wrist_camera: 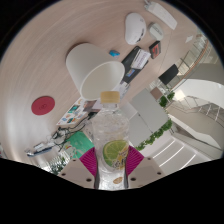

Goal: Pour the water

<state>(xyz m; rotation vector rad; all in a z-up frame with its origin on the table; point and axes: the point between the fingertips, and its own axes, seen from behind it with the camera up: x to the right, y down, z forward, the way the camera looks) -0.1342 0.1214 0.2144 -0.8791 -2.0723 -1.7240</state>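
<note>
Item one: a clear plastic bottle (110,128) with a label showing a green lime slice, held in the gripper (113,170). The two fingers, each with a magenta pad (88,158), press on the bottle's lower body from either side, so the claw is closed on it. The bottle reaches away from the fingers toward twelve o'clock, its neck pointing at the cup.

Item two: a white paper cup (101,78), round-mouthed, just beyond the bottle's neck at about twelve o'clock from it. The cup's open mouth faces the camera; a pale yellowish patch shows where the bottle's top meets the cup's rim. Whether liquid is flowing cannot be told.

Item three: a light beige table surface (45,70), tilted in view, carrying the cup.

Item four: a small flat red disc (42,104) on the table, at about nine o'clock from the cup and well apart from it.

Item five: a white rounded object (135,25) at about one o'clock from the cup, far beyond it; its kind cannot be told.

Item six: a cluster of small packets and printed items (70,118) at about eight o'clock from the bottle, near the left finger.
</note>
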